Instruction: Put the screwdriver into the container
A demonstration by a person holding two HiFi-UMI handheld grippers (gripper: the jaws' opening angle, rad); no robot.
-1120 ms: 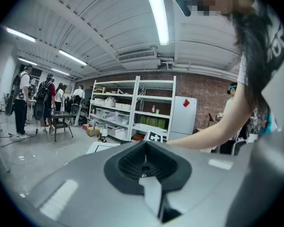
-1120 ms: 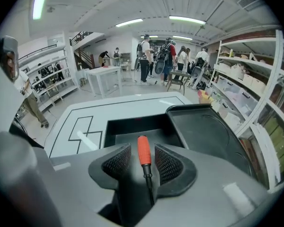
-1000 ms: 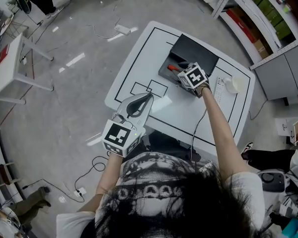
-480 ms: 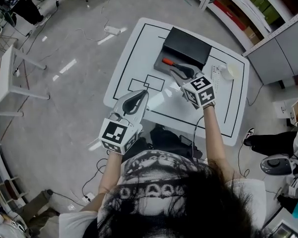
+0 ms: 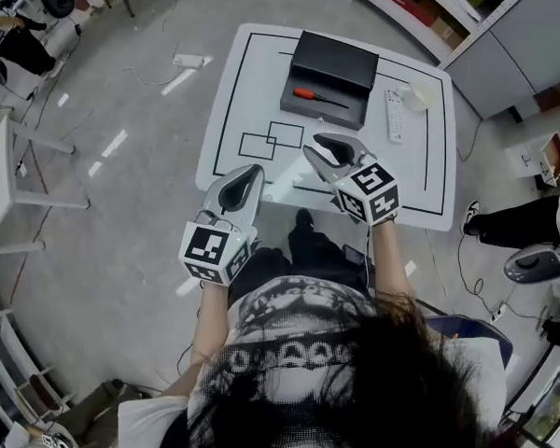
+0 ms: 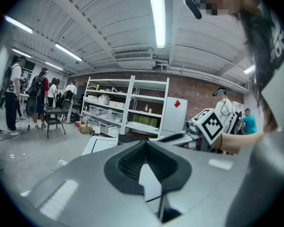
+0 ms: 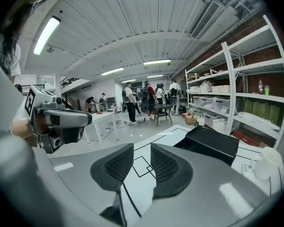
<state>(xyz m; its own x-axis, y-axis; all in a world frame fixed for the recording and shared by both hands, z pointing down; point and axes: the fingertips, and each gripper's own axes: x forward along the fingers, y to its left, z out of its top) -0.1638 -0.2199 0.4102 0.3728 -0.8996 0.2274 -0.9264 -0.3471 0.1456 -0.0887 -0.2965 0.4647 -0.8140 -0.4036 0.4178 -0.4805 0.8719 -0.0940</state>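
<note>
The screwdriver (image 5: 311, 93), red-handled with a thin dark shaft, lies inside the black container (image 5: 341, 59) at the far side of the white table (image 5: 252, 73). My right gripper (image 5: 319, 146) hovers over the table's near edge, well short of the container. Its jaws are apart and closing, with nothing between them; in the right gripper view (image 7: 142, 156) the container (image 7: 213, 143) shows ahead to the right. My left gripper (image 5: 250, 175) hangs at the table's near left edge. In the left gripper view (image 6: 146, 146) its pads meet at the tips, empty.
A white remote (image 5: 395, 115) and a white cup (image 5: 424, 94) lie right of the container. Black outlines are drawn on the tabletop. A power strip (image 5: 187, 61) with cable lies on the floor at left. Shelving runs along the far right; people stand in the background.
My right gripper has drawn back from the container towards me, leaving the screwdriver lying inside it. The left gripper has barely moved.
</note>
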